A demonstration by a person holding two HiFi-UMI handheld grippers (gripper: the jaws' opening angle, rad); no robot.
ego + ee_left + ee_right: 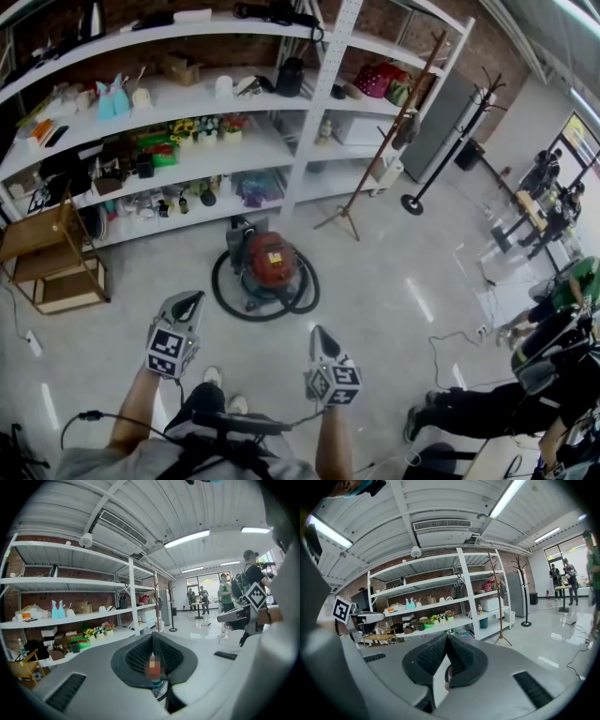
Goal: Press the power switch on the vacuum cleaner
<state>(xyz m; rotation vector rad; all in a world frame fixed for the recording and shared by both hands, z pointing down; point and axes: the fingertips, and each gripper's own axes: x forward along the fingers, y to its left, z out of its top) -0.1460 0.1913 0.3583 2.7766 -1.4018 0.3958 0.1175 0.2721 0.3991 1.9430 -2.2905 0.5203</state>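
Two grippers: you hold the left gripper (190, 298) and the right gripper (317, 332) low before you, above the grey floor (403, 272), apart from each other and pointing forward.
Left gripper: in its own view the two jaws are brought together at the tips, and nothing is held between them.
Right gripper: the same; the jaws meet at the tips and grip nothing.
Vacuum cleaner: the red canister vacuum cleaner (270, 262) stands on the floor ahead of both grippers, well apart from them and near the foot of the white shelving (292, 150).
Hose: a black hose (221, 292) lies in a loop around the canister.
Power switch: it is too small to tell on the red top.
Shelving: its boards carry many small articles.
Coat stands: a wooden coat stand (375, 169) and a black coat stand (448, 141) stand to the right of the vacuum cleaner.
Shoes: your white shoes (214, 377) show between the two grippers, lower in the head view.
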